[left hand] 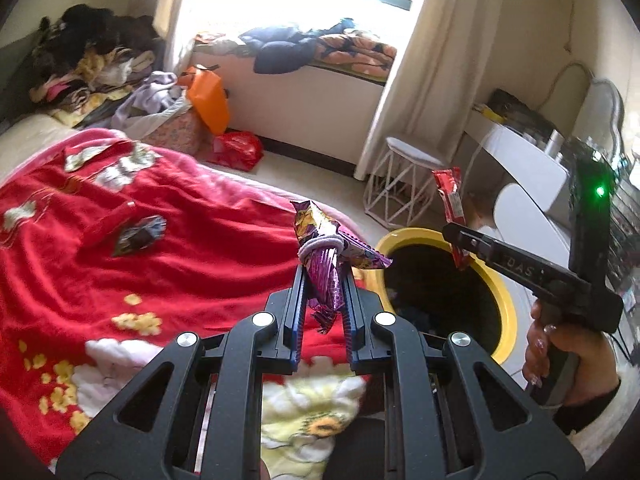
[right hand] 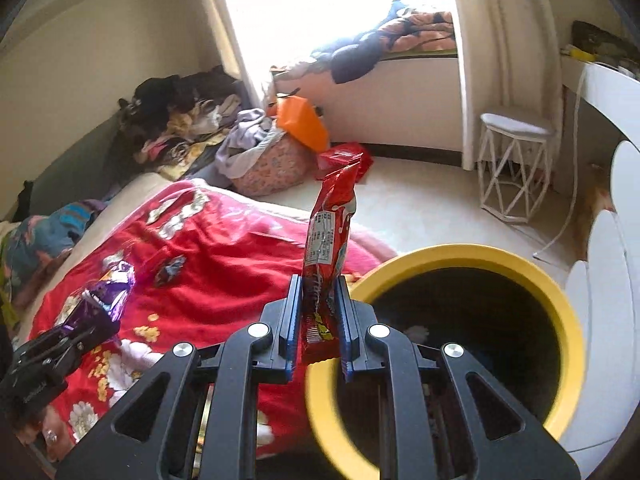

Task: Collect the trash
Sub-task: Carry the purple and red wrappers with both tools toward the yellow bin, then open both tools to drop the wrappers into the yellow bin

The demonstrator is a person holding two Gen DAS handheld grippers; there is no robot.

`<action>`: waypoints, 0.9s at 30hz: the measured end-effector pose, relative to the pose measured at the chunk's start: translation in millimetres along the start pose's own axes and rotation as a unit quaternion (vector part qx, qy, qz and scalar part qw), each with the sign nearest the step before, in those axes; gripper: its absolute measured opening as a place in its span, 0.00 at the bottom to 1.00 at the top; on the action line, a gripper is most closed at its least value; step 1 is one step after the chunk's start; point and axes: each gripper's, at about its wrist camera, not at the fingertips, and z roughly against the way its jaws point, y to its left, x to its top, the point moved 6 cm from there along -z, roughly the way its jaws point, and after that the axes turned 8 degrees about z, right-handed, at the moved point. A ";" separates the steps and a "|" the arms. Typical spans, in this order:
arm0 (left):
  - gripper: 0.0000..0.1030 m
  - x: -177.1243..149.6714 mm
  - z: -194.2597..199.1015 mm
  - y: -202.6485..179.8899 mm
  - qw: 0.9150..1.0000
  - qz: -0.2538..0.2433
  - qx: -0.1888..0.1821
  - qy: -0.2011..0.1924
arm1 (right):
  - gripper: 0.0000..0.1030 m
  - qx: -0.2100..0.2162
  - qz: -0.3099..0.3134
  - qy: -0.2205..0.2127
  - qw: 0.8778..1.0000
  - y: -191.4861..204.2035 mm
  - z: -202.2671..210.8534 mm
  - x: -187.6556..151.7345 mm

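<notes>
Bedroom, red floral blanket [left hand: 160, 248] on bed. Left gripper [left hand: 324, 276] clamps purple wrapper [left hand: 326, 256], over blanket edge. Right gripper [right hand: 318, 292] clamps red wrapper [right hand: 328, 236] upright. Yellow-rimmed bin [right hand: 560, 304] just right of both claws, open. 1 dark wrapper [left hand: 138, 236] left on blanket.

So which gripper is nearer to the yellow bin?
Right. The right gripper, holding the red wrapper, is at the yellow bin rim; the left gripper, holding the purple wrapper, is over the bed beside it.
</notes>
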 end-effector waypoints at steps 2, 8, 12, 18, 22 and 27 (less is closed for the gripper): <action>0.11 -1.7 -3.9 -10.7 1.000 -0.013 -0.003 0.001 | 0.15 -0.004 -0.010 0.001 1.000 -8.5 1.7 -1.4; 0.11 -10.0 -21.5 -39.6 0.999 -0.035 -0.020 0.019 | 0.15 -0.022 -0.044 0.001 0.999 -43.8 8.9 -7.6; 0.11 -16.2 -34.1 -57.3 0.998 -0.055 -0.029 0.033 | 0.15 -0.037 -0.053 0.000 0.998 -63.1 13.4 -11.9; 0.11 -30.5 -60.6 -77.7 0.995 -0.071 -0.042 0.064 | 0.15 -0.040 -0.057 0.017 0.997 -88.1 14.9 -22.5; 0.11 -41.1 -83.3 -92.5 0.992 -0.069 -0.051 0.088 | 0.15 -0.034 -0.064 0.036 0.997 -100.1 12.3 -32.1; 0.12 -55.9 -110.6 -100.5 0.988 -0.084 -0.051 0.115 | 0.17 -0.035 -0.078 0.057 0.995 -116.8 8.0 -44.2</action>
